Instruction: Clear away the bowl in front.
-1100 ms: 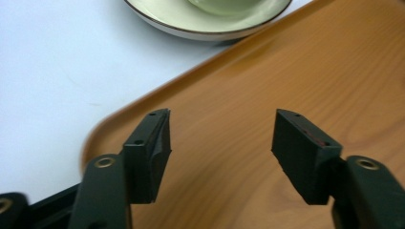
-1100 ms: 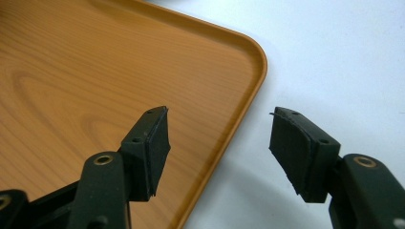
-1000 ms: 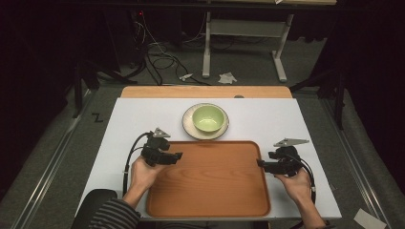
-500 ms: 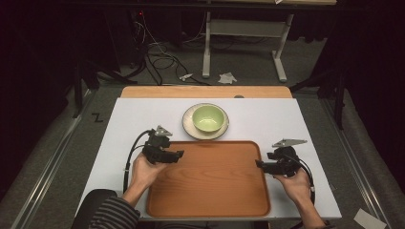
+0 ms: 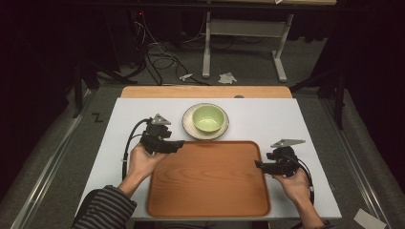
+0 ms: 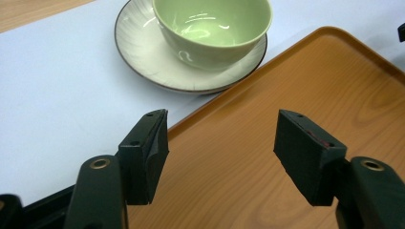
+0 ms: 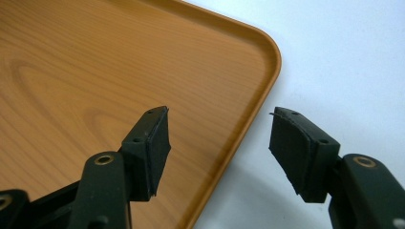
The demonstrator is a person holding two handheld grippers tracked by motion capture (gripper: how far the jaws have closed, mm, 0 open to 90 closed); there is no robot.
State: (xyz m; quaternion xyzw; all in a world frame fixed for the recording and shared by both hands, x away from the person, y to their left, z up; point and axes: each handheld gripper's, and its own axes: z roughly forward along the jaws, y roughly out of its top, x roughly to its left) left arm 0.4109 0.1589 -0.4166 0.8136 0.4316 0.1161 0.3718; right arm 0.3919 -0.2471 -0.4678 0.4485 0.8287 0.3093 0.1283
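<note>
Centrally, green bowl [image 5: 208,118] on saucer [image 5: 189,125], beside bare tray [image 5: 210,191].

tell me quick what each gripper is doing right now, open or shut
Left gripper: open, holding nothing, over the tray near its far left corner.
Right gripper: open, holding nothing, straddling the tray's right rim.
</note>
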